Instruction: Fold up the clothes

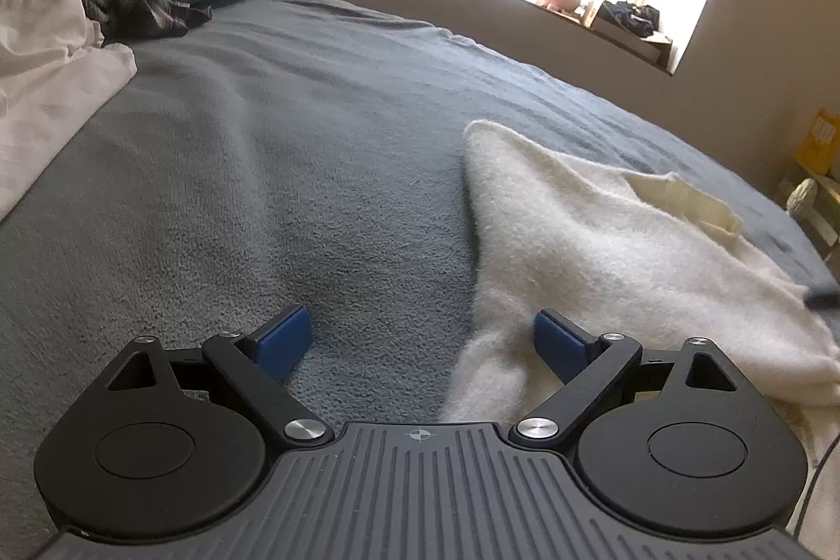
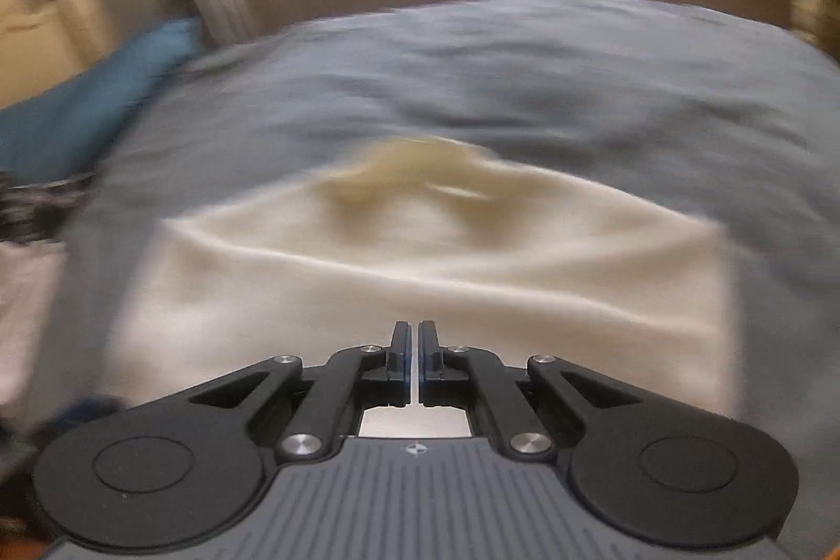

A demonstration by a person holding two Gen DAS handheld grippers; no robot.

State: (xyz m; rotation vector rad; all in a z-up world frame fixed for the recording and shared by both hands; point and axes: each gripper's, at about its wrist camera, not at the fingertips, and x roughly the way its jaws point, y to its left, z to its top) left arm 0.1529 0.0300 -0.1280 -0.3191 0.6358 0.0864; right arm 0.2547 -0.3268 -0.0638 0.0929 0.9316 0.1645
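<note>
A cream fleece garment (image 1: 604,240) lies spread on a bed covered by a grey blanket (image 1: 294,129). The left gripper (image 1: 420,342) hovers at the garment's left edge, fingers wide apart, holding nothing. The right gripper (image 2: 415,352) is above the garment's near part, fingers pressed together, empty.
</note>
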